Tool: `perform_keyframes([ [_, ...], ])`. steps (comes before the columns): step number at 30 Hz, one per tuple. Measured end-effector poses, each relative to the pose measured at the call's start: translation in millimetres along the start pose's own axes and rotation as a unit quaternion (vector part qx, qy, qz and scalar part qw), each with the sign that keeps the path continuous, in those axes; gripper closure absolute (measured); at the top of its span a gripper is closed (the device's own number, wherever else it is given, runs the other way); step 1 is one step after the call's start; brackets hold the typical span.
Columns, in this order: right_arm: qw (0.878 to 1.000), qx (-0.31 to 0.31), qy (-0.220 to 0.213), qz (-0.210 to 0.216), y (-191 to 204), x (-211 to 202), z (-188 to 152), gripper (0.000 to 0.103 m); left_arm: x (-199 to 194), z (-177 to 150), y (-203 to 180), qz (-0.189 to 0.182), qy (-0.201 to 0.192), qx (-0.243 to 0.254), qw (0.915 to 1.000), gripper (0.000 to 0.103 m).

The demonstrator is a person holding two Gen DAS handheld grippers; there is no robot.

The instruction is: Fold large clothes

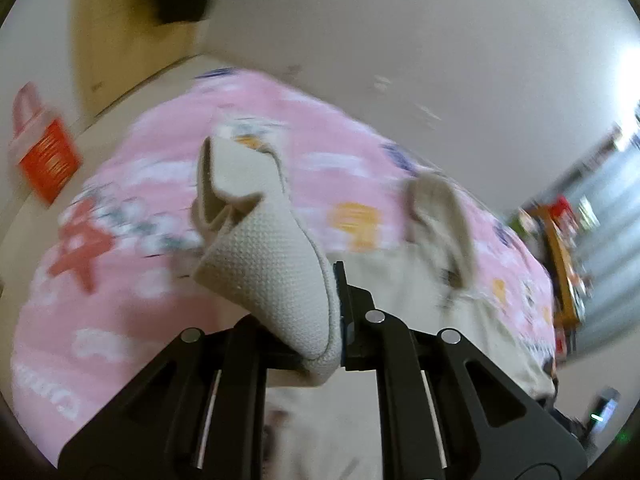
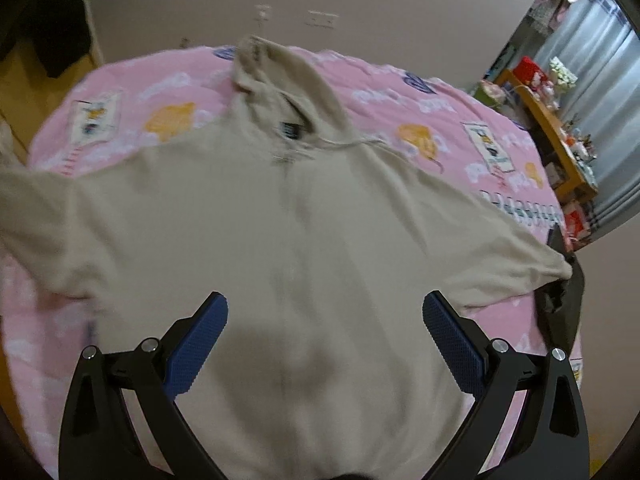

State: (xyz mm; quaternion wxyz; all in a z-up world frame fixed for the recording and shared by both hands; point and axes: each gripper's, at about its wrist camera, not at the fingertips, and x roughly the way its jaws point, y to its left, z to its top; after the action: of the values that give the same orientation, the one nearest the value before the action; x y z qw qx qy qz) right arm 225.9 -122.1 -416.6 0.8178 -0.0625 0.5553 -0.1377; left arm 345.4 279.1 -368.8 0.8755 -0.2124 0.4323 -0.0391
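The beige waffle-knit hooded sweatshirt (image 2: pixel 280 220) lies spread on the pink patterned bedsheet (image 2: pixel 440 120), its cuff (image 1: pixel 276 272) clamped in the left gripper (image 1: pixel 340 308), right gripper (image 2: pixel 325 334) released

1. Beige hoodie (image 2: pixel 288 216) lay front up on the pink patterned bedspread (image 2: pixel 132 104), body spread flat, zip line down the middle.
2. Hood (image 2: pixel 280 76) pointed to the far edge, dark neck label showing, drawstring trailing right.
3. Right-view sleeve (image 2: pixel 500 256) stretched out to the bed's right edge.
4. Other sleeve's ribbed cuff (image 1: pixel 264 268) was lifted off the bed, bunched and folded, pinched in the left gripper (image 1: pixel 340 312).
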Motion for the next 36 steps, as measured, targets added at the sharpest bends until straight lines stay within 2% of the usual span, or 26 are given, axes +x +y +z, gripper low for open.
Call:
perform_keyframes([
  [6,0.998,0.032,0.041,-0.021,-88,83,3,0.008,30,-31,-151,-0.052,0.005,0.090,0.9945,0.092],
  [9,0.997,0.050,0.047,-0.028,-132,110,5,0.008,58,-53,-211,-0.081,0.020,0.107,0.9908,0.092],
  [14,0.994,0.059,0.058,-0.070,-188,160,-2,0.008,121,-108,-295,-0.129,0.059,0.122,0.9823,0.092],
  [18,0.991,0.074,0.072,-0.086,-222,198,-15,0.008,183,-167,-325,-0.135,0.114,0.118,0.9772,0.092],
  [22,0.990,0.071,0.077,-0.097,-236,223,-26,0.008,237,-228,-335,-0.121,0.177,0.144,0.9660,0.092],
  [24,0.989,0.072,0.079,-0.100,-241,230,-30,0.008,254,-253,-340,-0.112,0.200,0.170,0.9584,0.092],
  [26,0.989,0.077,0.083,-0.095,-243,236,-35,0.008,263,-268,-344,-0.084,0.217,0.204,0.9509,0.092],
  [29,0.989,0.074,0.097,-0.085,-238,249,-44,0.008,264,-279,-354,-0.048,0.232,0.233,0.9430,0.091],
  [31,0.989,0.067,0.109,-0.079,-233,256,-49,0.008,256,-278,-357,-0.046,0.227,0.248,0.9409,0.087],
  [32,0.989,0.065,0.108,-0.081,-230,257,-50,0.008,255,-277,-358,-0.051,0.229,0.249,0.9397,0.080],
  [34,0.989,0.070,0.106,-0.081,-230,254,-49,0.008,251,-276,-357,-0.062,0.235,0.245,0.9386,0.052],
  [35,0.989,0.076,0.104,-0.078,-231,252,-49,0.008,249,-276,-355,-0.065,0.233,0.241,0.9398,0.031],
  [36,0.988,0.084,0.102,-0.075,-232,250,-48,0.008,245,-272,-350,-0.068,0.228,0.236,0.9423,0.026],
])
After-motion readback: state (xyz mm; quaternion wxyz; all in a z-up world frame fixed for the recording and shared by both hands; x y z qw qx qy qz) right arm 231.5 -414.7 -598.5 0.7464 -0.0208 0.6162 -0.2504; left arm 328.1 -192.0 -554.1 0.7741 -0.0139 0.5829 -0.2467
